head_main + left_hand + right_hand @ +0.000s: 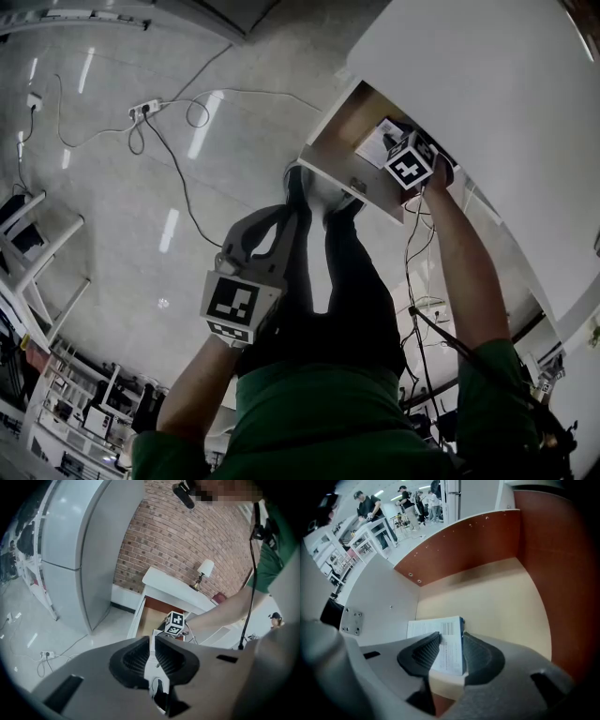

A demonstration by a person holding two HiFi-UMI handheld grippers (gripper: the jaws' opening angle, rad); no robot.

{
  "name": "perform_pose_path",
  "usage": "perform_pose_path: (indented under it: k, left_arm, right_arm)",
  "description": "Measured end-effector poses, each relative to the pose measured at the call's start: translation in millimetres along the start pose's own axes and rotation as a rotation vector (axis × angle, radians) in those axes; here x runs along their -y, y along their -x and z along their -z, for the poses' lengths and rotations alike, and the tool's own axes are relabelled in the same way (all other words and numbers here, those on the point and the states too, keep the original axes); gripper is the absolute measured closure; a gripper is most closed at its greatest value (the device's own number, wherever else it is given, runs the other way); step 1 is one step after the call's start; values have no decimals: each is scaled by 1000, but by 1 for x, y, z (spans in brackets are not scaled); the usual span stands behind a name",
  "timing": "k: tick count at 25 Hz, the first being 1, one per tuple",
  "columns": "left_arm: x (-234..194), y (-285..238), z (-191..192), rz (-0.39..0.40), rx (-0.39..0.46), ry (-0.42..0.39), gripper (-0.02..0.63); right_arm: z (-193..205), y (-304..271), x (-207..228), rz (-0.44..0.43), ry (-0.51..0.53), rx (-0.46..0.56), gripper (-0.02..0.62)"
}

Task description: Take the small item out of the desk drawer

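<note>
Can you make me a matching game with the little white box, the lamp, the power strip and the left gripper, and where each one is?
Things:
1 white box
2 lamp
3 power strip
4 left gripper

Places:
A on the floor
B on top of the desk
C outside the drawer, jaws together
D lying in the drawer, below the right gripper

Pairs: 1-D, 2-B, 3-A, 4-C

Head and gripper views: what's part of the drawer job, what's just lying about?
Job: open wooden desk drawer; small white printed box in it; right gripper over the box; left gripper.
Lying about: white power strip and cables; white-shaded table lamp; tall grey cabinet.
</note>
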State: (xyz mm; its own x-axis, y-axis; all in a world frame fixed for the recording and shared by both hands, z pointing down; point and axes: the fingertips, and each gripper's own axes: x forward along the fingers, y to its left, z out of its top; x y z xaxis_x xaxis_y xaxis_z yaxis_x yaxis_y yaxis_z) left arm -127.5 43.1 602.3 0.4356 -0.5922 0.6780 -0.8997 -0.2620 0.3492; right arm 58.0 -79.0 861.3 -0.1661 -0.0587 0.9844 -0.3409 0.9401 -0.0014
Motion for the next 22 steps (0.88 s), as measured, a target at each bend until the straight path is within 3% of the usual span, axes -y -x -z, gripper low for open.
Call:
perform_pose_path:
  k: [22]
  left_arm:
    - [20, 7, -16, 50, 7, -59, 572]
  right_arm:
    - [-12, 57, -15, 164, -50, 168, 535]
